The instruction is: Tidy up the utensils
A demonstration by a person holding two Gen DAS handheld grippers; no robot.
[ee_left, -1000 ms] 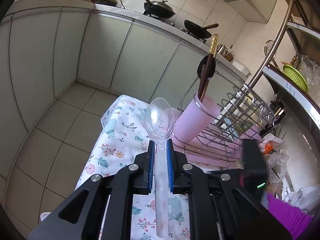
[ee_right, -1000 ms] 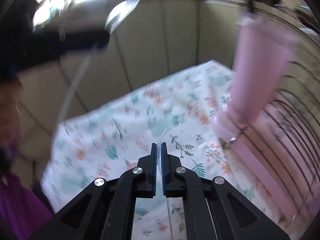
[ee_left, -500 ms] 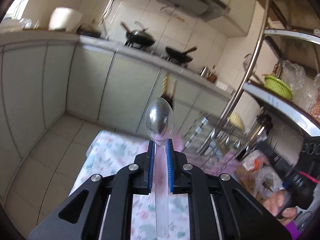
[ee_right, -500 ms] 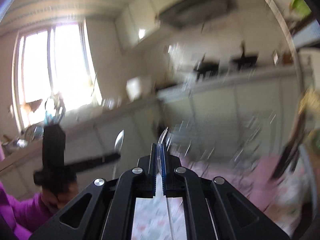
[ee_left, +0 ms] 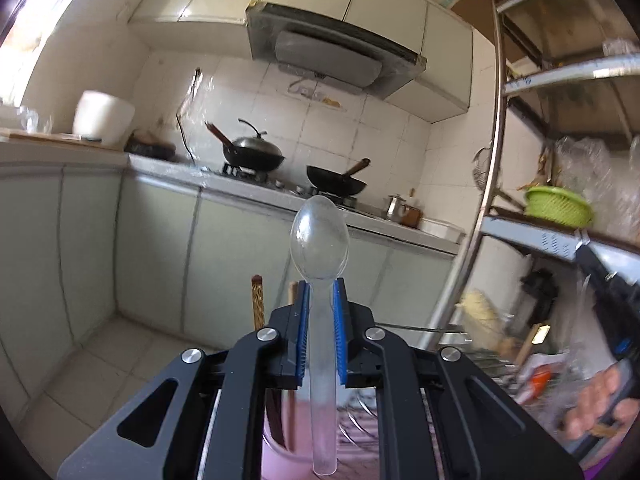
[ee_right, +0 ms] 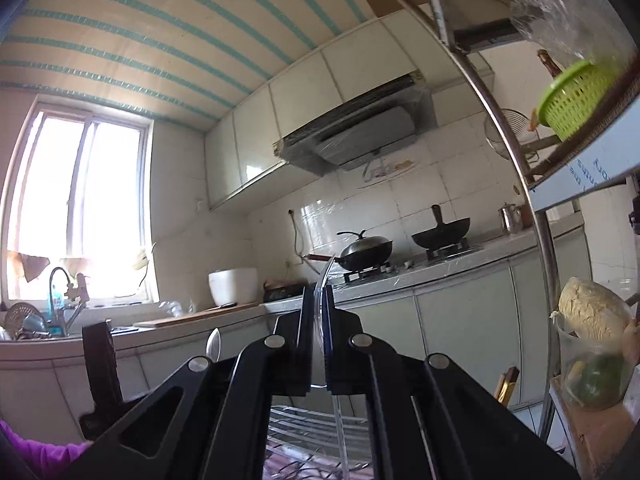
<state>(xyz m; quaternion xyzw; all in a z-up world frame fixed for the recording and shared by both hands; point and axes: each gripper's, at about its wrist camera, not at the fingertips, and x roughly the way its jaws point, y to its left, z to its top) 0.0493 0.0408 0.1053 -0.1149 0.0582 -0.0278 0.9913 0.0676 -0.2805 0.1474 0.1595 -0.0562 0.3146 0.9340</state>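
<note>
Clear plastic forms the spoon point(ee_left: 319, 236) pinched by its handle between the blue pads point(ee_left: 303, 312) of the left hand-held gripper point(ee_left: 320, 300); the bowl stands upright above the fingertips, and the handle's end reaches back past the pads. Just below this hand-held gripper the rim of a pink cup point(ee_left: 280, 456) is seen, with dark chopsticks point(ee_left: 258, 304) rising from it to the left of the fingers. Nothing but open air lies between the spoon's bowl and the far cabinets point(ee_left: 160, 248). To the right, a curved steel shelf post point(ee_left: 486, 200) closes that side, with a green basket point(ee_left: 558, 206) on the shelf behind it.

The right hand-held gripper point(ee_right: 318, 300) is pressed nearly together on a second clear utensil point(ee_right: 325, 276), seen edge-on as a thin curved sliver above the fingertips, so its kind cannot be told. A wire rack point(ee_right: 304, 424) is partly seen beneath its frame. In the right wrist view the left hand-held gripper appears at the lower left, held well apart, with the spoon's bowl showing beside it and a purple sleeve point(ee_right: 44, 456) below. The same steel post runs close along the right edge, while the middle, toward the stove point(ee_right: 400, 264) and the window point(ee_right: 84, 208), stays open.
</note>
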